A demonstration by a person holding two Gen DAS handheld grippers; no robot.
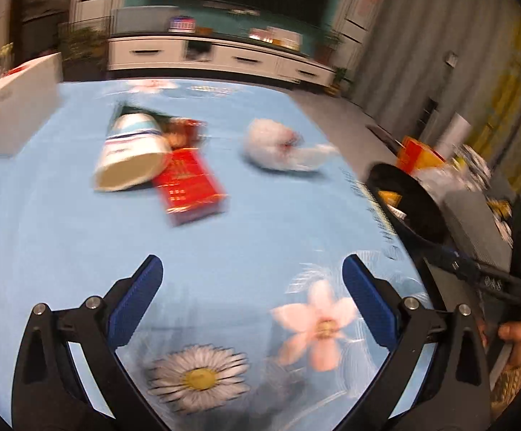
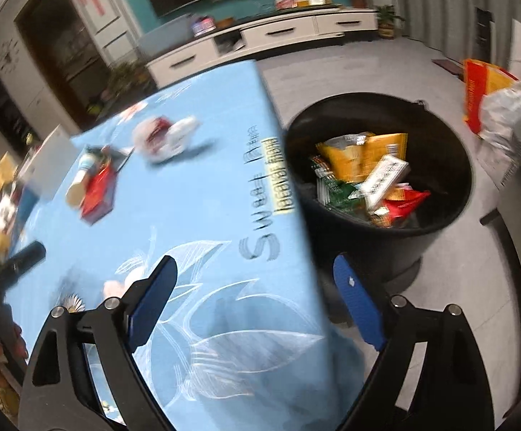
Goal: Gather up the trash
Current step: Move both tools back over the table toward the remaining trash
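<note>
Tongs [image 1: 252,301] and [image 2: 257,303] both gape empty; crumpled wrappers [image 2: 364,176] fill round black bin [image 2: 451,165]

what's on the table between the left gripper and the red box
Nothing: in the left wrist view, only bare flowered tablecloth lies between the open left gripper and the red box.

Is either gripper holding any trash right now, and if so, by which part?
Nothing is held. The left gripper and right gripper are both open, with nothing between their fingers.

tablecloth [image 1: 81,237]: smooth cloth | bin [image 2: 451,212]: matt black plastic | cup [image 1: 131,154]: paper
</note>
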